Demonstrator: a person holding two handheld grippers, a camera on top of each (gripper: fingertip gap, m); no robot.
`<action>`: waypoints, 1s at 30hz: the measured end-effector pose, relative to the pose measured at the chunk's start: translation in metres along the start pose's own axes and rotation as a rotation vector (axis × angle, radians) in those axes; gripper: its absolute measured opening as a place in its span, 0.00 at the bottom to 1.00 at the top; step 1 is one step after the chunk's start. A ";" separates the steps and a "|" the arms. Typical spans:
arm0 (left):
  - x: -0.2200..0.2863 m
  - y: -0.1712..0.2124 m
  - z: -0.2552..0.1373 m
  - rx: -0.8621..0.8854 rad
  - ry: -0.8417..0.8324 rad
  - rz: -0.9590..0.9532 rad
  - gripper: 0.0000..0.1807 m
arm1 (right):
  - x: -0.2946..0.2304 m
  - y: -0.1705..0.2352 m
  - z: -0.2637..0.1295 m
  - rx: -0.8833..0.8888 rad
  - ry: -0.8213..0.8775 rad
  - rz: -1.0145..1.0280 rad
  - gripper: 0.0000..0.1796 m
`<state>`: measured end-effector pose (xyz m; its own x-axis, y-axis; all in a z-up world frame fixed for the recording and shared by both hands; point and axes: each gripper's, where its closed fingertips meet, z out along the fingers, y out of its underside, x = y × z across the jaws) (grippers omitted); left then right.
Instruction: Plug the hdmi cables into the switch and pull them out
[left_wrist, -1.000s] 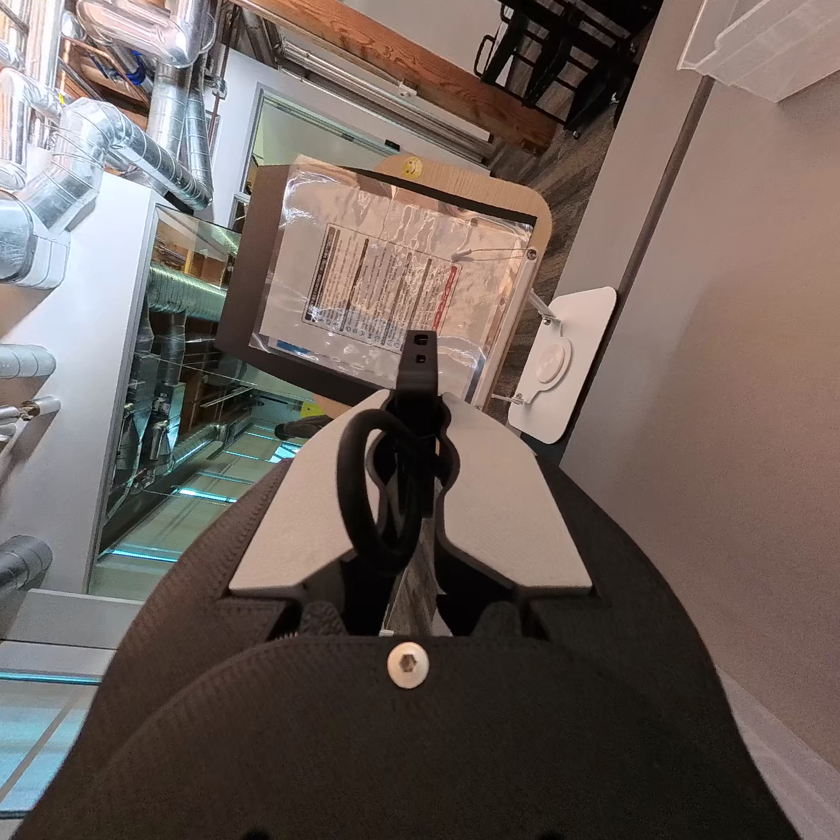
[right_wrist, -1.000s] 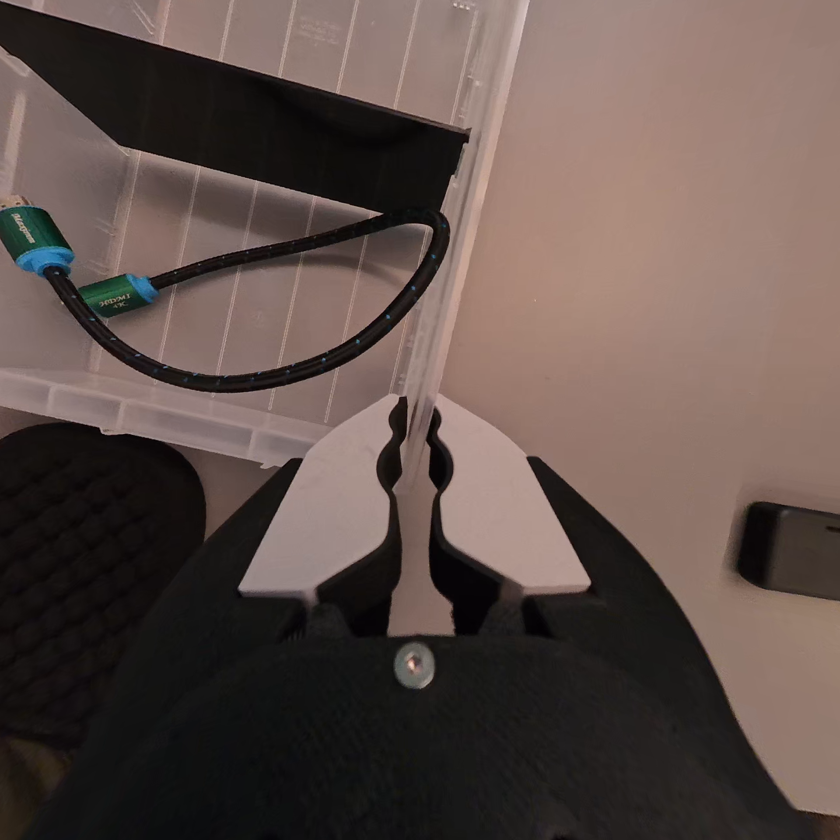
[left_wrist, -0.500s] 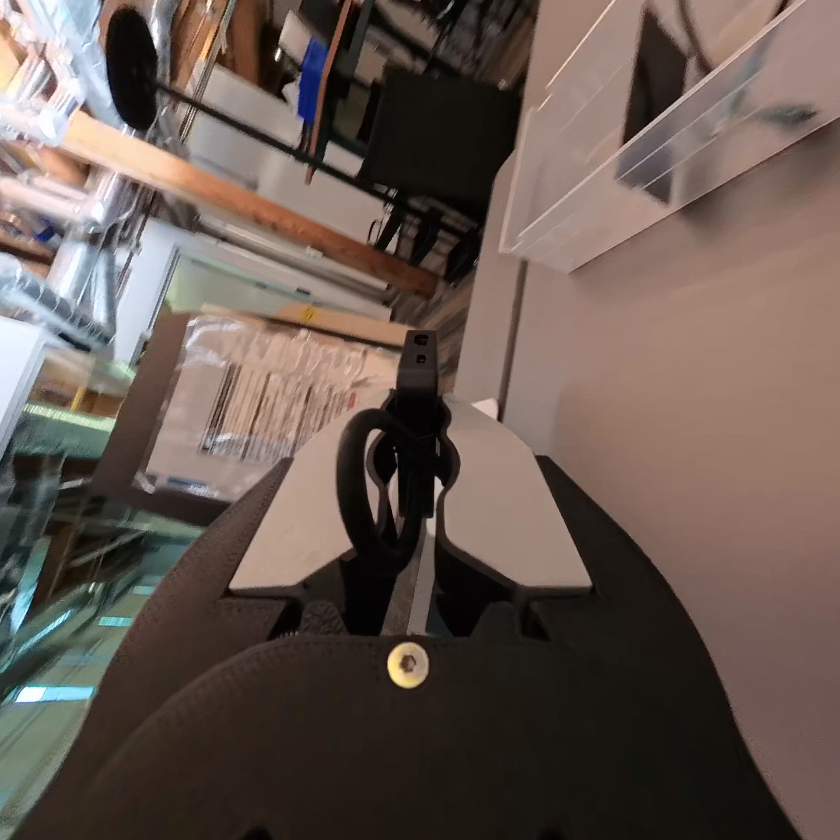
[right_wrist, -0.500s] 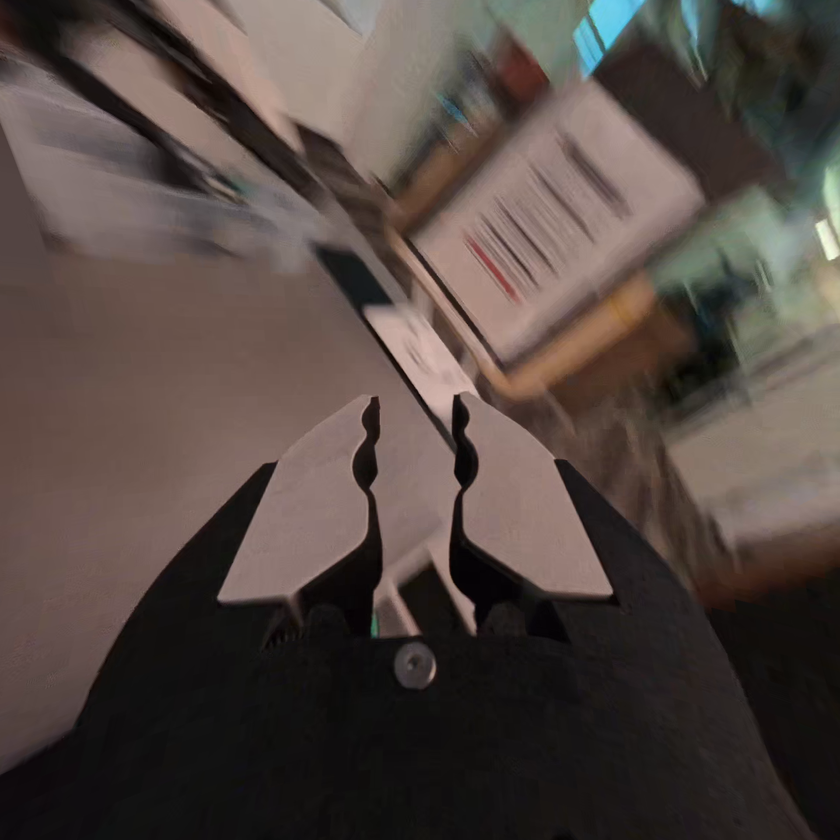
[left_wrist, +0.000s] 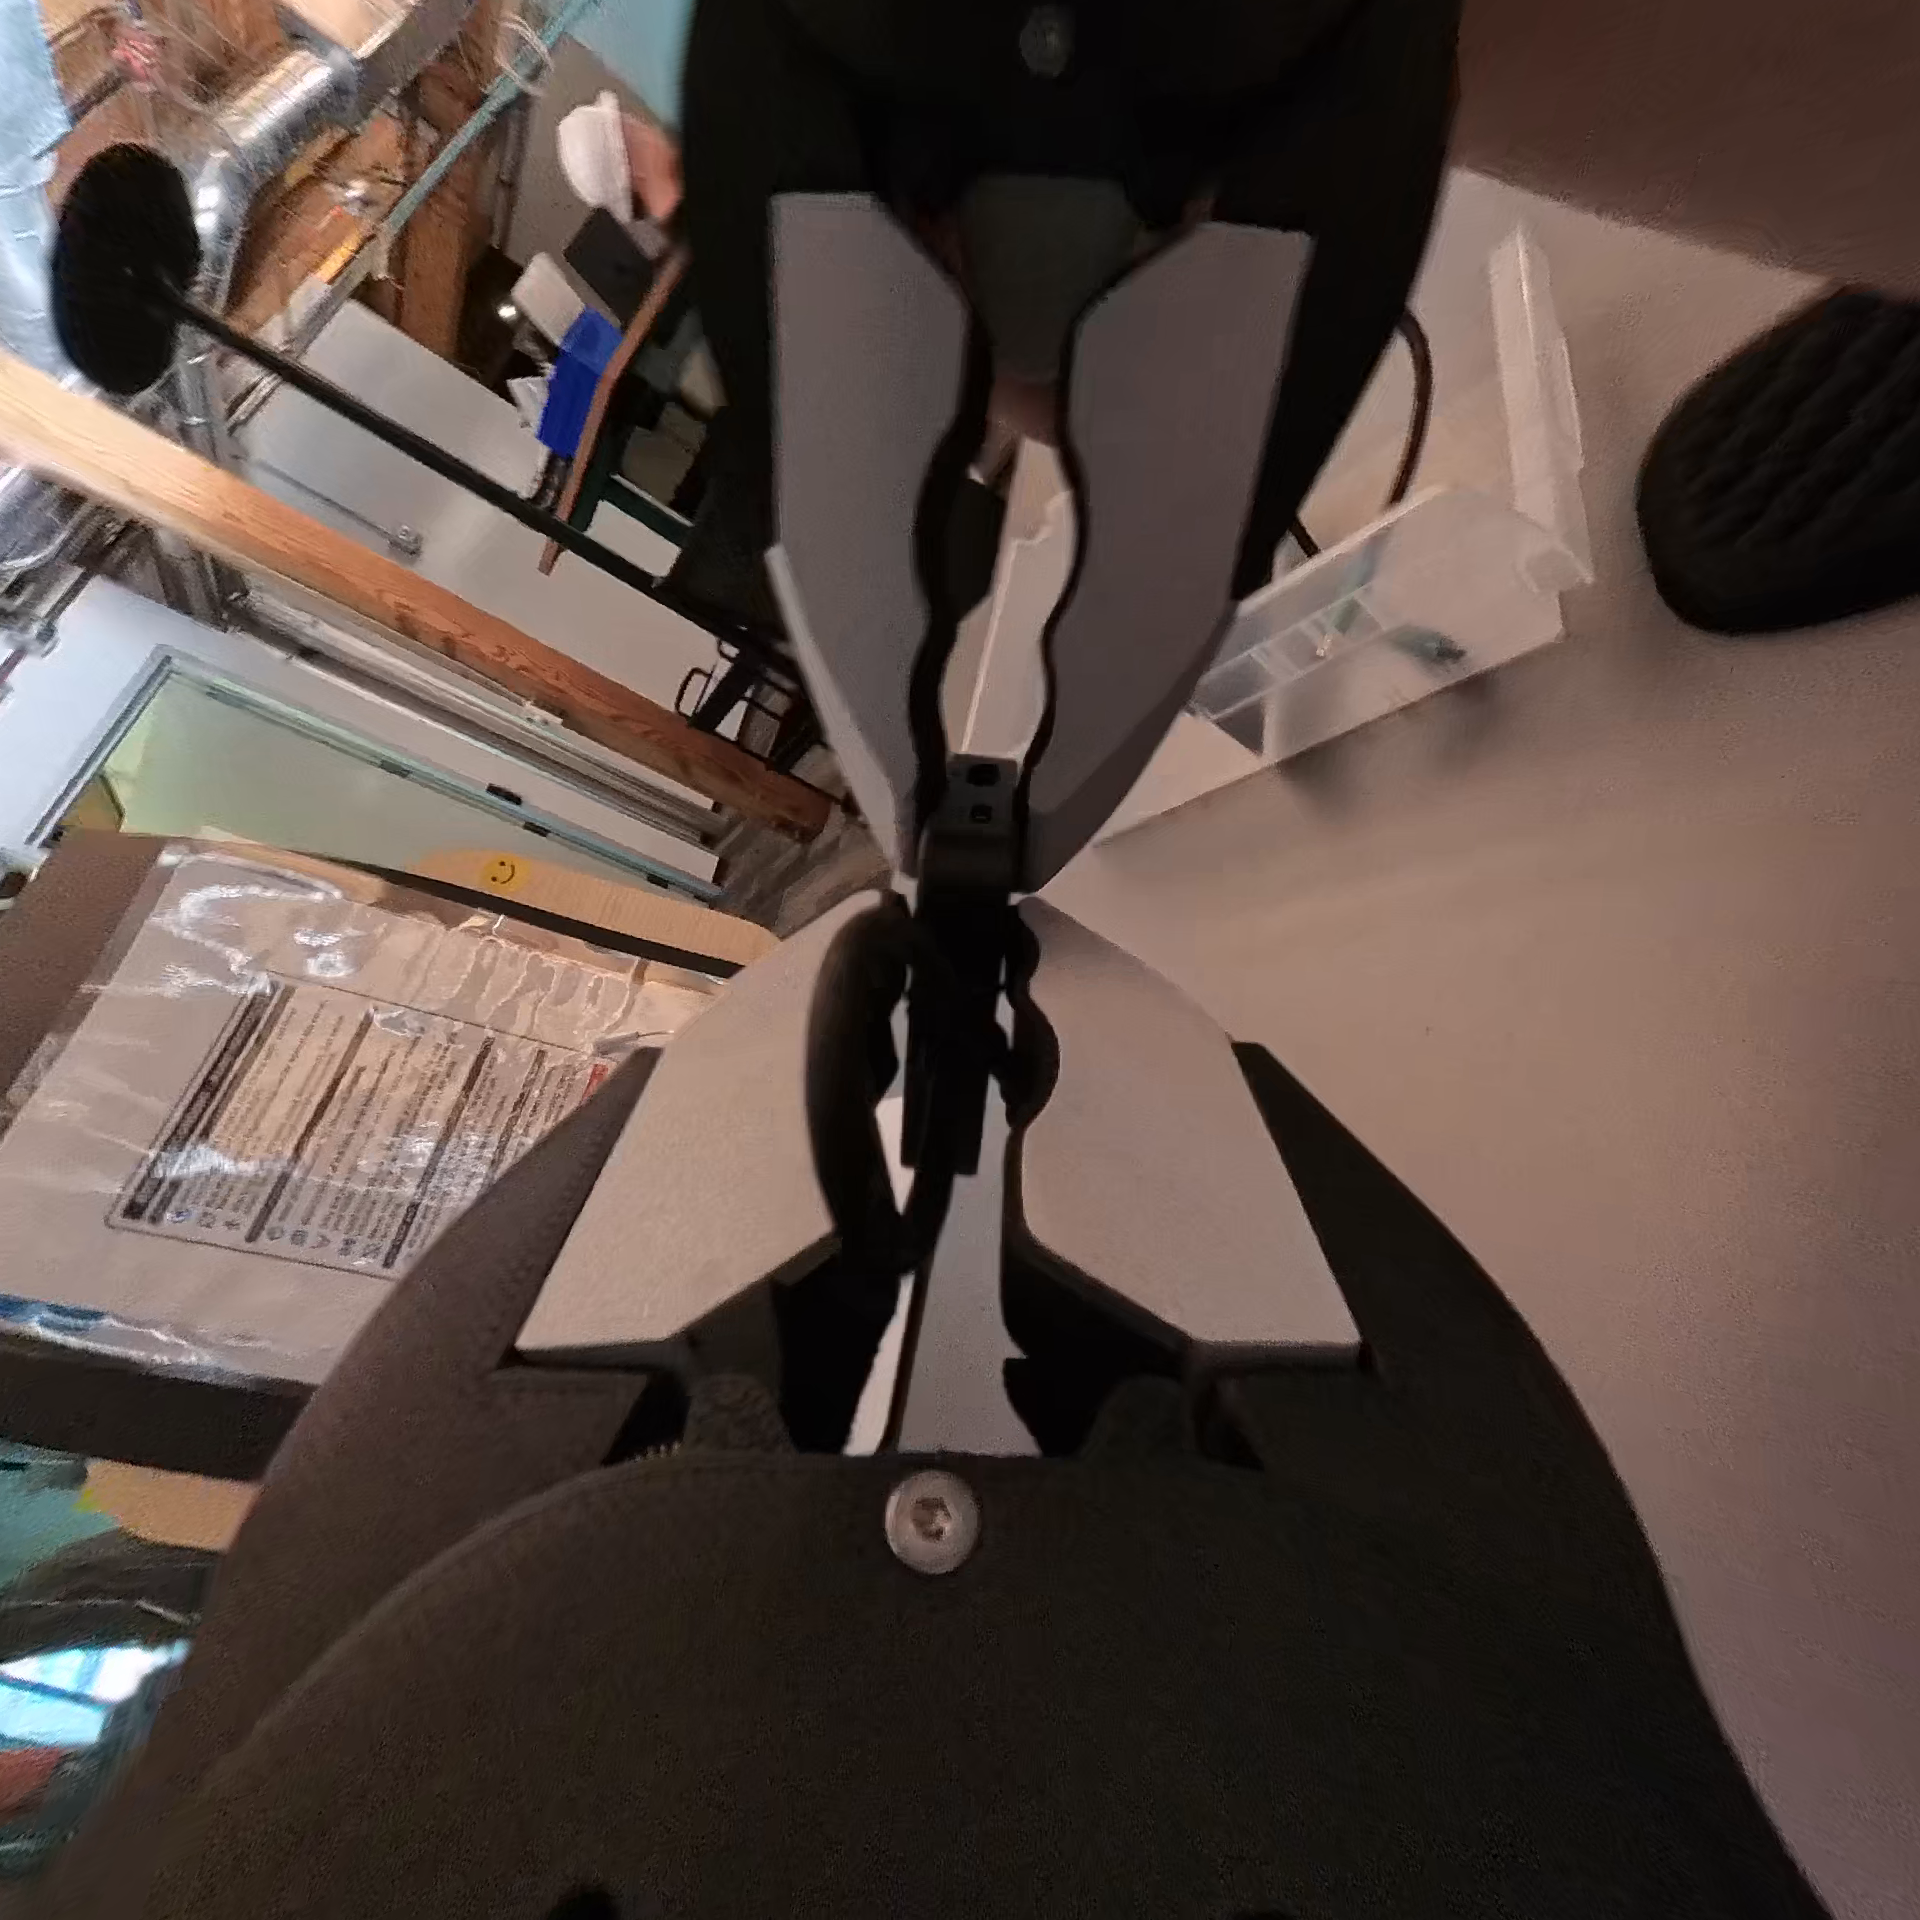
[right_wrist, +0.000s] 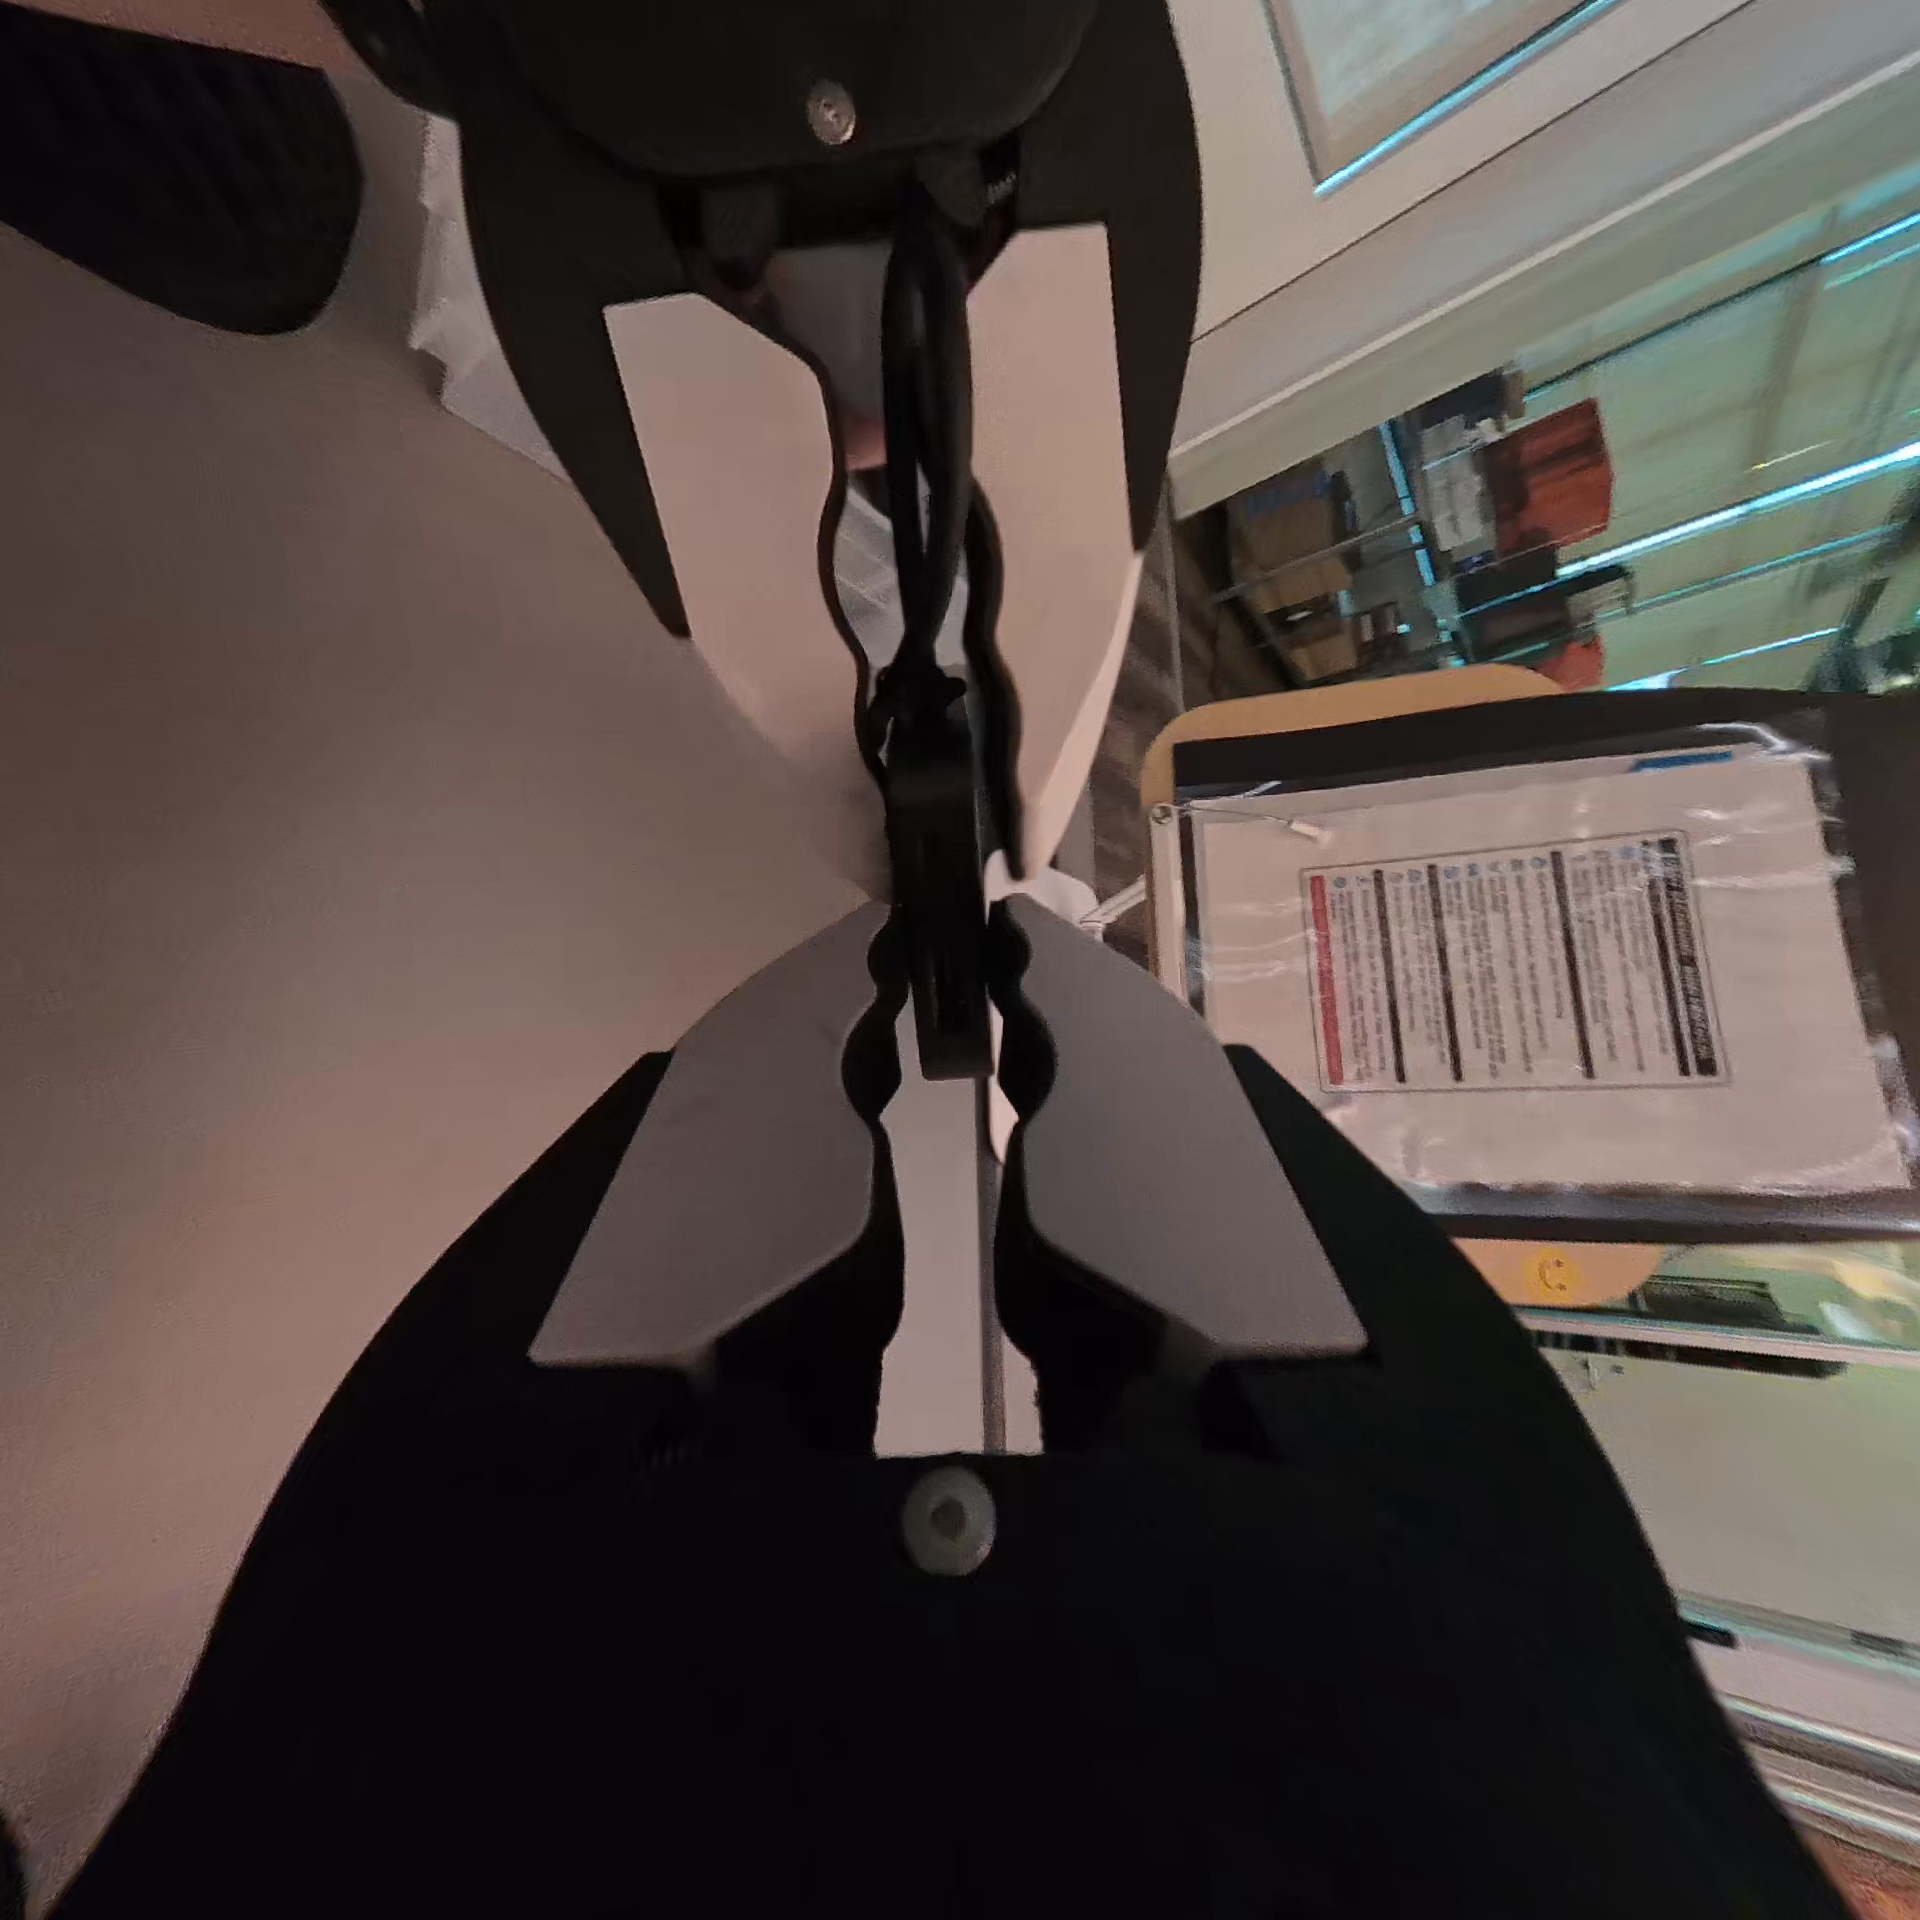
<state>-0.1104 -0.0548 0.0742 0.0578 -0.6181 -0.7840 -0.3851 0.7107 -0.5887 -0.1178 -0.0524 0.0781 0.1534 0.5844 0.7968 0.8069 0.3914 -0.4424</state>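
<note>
A black HDMI plug (left_wrist: 966, 831) is sitting between the two grippers, raised above the pale table (left_wrist: 1455, 1039). The left gripper (left_wrist: 958, 935) is clamping the plug's body in closed jaws, with the looped black cable (left_wrist: 852, 1101) bulging beside its left finger. The right gripper (right_wrist: 940, 935) is facing it tip to tip, its jaws parted around the plug's front end without visibly pinching it. Half a second ago the right gripper was swinging through blur and the left was pointing at open room alone; now they are meeting. Only the left wrist view is showing the clear plastic bin (left_wrist: 1403, 603); both are showing the laminated sheet (right_wrist: 1507, 966).
</note>
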 end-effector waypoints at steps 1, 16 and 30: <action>-0.005 0.001 0.001 -0.002 -0.031 -0.032 0.12 | 0.004 0.008 -0.002 -0.011 0.021 -0.015 0.09; -0.059 0.061 -0.036 -0.280 -0.198 -0.155 0.28 | -0.033 0.413 -0.090 -1.139 0.021 0.766 0.09; -0.099 0.098 -0.089 -0.396 -0.335 -0.267 0.28 | -0.011 0.392 -0.102 -1.015 0.129 0.913 0.11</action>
<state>-0.2361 0.0458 0.1115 0.4636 -0.5728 -0.6760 -0.6283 0.3254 -0.7067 0.2547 0.0218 -0.0621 0.8573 0.2598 0.4444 0.4423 -0.8135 -0.3777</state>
